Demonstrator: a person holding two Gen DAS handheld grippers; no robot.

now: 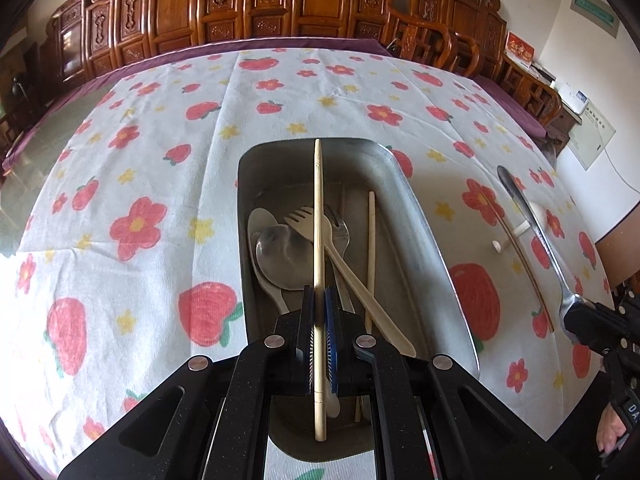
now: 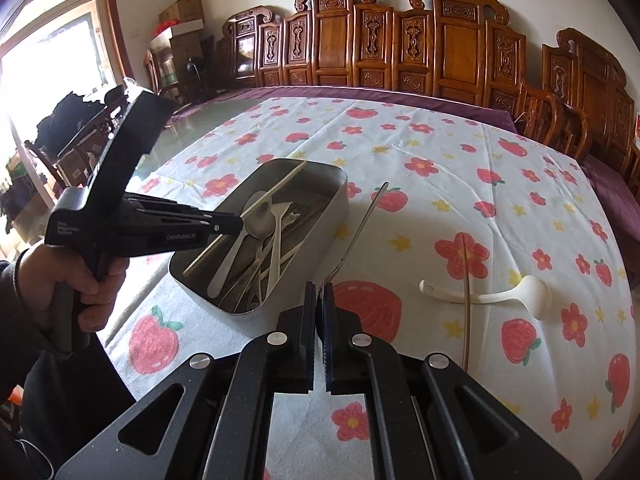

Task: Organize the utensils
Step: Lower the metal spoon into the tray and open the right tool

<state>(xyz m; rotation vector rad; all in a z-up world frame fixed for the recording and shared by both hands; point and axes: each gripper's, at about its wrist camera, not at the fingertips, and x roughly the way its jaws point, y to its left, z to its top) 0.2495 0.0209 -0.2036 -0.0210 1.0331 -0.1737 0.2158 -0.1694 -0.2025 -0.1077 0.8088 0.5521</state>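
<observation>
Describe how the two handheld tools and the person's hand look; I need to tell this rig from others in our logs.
Both are matte black plastic with faint speckling, silver round pivot pins and ridged blue-edged pads. The left tool has a pistol handle, a boxy top housing and white "GenRobot.AI" lettering on its side. The right tool shows the same black linkage arms. The left hand is bare, with a dark sleeve and a dark wristband.

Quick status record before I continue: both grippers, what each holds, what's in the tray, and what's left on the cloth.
left gripper: shut on chopstick, above the metal tray
right gripper: shut on metal utensil, beside the tray
tray contents: metal spoon, pale fork, second chopstick, more utensils underneath
left on tablecloth: white soup spoon, thin stick
</observation>
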